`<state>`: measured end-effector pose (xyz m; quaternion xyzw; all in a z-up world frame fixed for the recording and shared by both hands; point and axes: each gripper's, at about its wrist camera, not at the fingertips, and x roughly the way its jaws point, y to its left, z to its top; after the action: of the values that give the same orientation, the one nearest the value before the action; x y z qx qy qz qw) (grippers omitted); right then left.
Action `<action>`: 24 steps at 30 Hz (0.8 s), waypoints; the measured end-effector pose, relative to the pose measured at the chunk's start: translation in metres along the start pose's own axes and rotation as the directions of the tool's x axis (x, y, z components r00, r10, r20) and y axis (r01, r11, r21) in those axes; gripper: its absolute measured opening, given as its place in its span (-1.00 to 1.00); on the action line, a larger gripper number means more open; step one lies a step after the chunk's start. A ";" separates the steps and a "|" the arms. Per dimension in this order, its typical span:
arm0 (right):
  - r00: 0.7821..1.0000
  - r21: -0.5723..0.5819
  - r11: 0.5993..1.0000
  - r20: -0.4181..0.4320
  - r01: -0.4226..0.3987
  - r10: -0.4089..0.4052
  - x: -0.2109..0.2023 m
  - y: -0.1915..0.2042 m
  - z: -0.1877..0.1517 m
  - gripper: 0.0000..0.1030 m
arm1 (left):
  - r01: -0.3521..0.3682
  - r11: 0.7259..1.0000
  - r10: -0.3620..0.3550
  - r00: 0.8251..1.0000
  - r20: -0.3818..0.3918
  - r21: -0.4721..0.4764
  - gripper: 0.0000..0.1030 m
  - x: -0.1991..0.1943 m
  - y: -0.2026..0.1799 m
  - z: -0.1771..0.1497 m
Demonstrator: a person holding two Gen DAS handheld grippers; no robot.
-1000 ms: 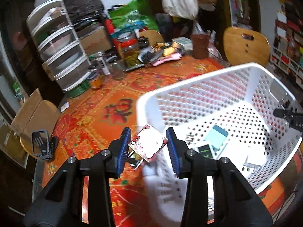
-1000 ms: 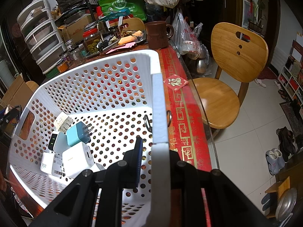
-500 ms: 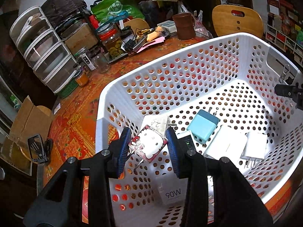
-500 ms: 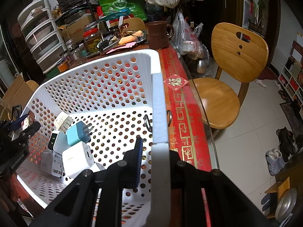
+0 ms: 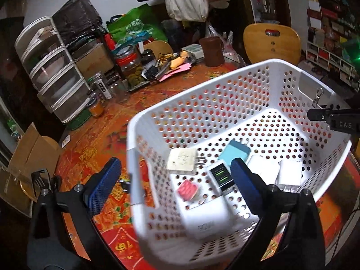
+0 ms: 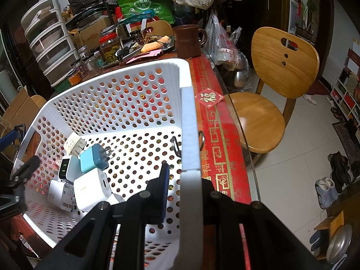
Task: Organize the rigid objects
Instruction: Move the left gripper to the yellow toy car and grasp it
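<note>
Small pink-red square charger: lies loose on the floor of the white perforated plastic basket, beside other adapters. Left gripper: jaws just opened wide, empty. Right gripper: clamped on basket rim. Advice: lift left gripper straight clear; keep basket steadied.

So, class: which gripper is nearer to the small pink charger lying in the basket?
Left. The left gripper hangs open just above the pink charger, having just opened its jaws. The right gripper is shut on the basket rim on the far side.
</note>
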<state>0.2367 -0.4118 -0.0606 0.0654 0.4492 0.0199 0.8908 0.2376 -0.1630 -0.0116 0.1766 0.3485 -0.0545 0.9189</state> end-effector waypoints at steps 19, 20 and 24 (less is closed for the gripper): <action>1.000 -0.006 1.000 0.000 0.001 -0.001 0.001 0.002 -0.001 -0.65 | -0.035 0.944 -0.003 0.993 -0.116 -0.328 0.99 0.045 0.195 -0.074; 1.000 -0.006 1.000 0.000 0.001 -0.001 0.001 0.002 -0.001 -0.65 | -0.029 0.944 -0.018 0.990 -0.138 -0.328 0.98 0.057 0.195 -0.078; 1.000 -0.006 1.000 -0.001 0.001 -0.001 0.001 0.002 -0.001 -0.65 | 0.047 0.943 -0.116 0.974 -0.193 -0.330 0.95 0.106 0.188 -0.092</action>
<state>0.2367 -0.4097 -0.0617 0.0623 0.4496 0.0207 0.8908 0.3022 0.0475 -0.0916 0.0135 0.4545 -0.0158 0.8905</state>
